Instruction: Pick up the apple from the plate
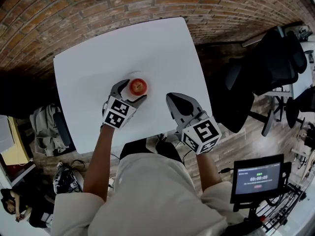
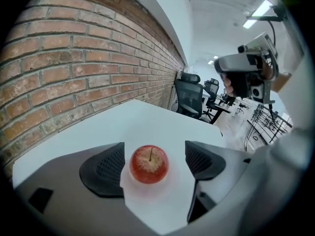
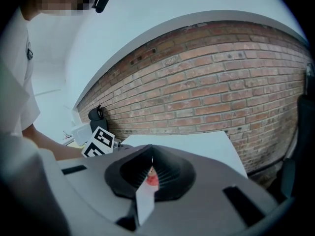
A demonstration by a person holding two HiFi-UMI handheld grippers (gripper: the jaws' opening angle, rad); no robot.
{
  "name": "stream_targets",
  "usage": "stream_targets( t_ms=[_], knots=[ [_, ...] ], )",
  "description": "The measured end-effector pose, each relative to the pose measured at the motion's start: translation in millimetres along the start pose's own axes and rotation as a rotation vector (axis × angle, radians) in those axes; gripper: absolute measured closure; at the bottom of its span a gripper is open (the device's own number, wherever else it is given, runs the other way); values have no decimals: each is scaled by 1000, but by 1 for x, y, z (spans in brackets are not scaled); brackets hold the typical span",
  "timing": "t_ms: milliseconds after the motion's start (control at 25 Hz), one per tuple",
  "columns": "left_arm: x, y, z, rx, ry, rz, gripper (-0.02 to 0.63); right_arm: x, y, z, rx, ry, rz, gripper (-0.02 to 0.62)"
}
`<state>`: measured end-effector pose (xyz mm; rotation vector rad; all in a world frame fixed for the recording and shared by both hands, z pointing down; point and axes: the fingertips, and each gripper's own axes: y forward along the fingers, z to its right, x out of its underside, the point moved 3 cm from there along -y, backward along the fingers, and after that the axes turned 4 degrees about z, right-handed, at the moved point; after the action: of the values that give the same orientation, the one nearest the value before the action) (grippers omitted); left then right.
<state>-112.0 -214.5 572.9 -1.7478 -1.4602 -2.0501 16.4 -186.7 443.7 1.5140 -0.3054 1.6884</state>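
Since the apple (image 1: 138, 86) is round, firm and smooth-skinned, I'd expect it to be fairly light but ready to roll or squirt out of a pinch that lands off-centre. Too hard a squeeze would likely bruise it. It sits stem-up on a small white plate (image 1: 133, 75) near the middle of the worktop (image 1: 93, 63), a little toward the person's side. The left tongs (image 1: 131, 92) are spread wide with the apple between them. In the left gripper view there is a gap on either side of the fruit, so nothing is clamped yet. The best hold, to my eye, is across the widest part of its belly, with the ribbed pads (image 2: 106, 167) square on opposite flanks and low enough that it cannot pop upward. The plate looks light and may slide or lift a touch if a pad catches its rim. The right tongs (image 1: 172, 101) hang off to the side over the worktop's near edge, all but closed with only a thin slit between them, holding nothing. The worktop is plain, white and smooth, bare apart from the plate, so a dropped apple would roll freely. Beyond it runs a brick wall (image 1: 98, 4). Dark office chairs (image 1: 275, 68) stand to the right on a wooden floor, a small screen (image 1: 257, 178) glows nearby, and bags (image 1: 47, 124) lie on the floor to the left.
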Motion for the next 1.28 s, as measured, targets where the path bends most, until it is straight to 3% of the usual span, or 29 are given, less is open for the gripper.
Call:
stream_targets(
  t_ms=[760, 1280],
  knots=[
    [44, 38, -8, -27, 92, -145, 206, 13, 3, 4, -5, 2, -39, 592],
    [55, 47, -9, -22, 89, -177, 206, 16, 4, 4, -5, 17, -44, 592]
  ],
)
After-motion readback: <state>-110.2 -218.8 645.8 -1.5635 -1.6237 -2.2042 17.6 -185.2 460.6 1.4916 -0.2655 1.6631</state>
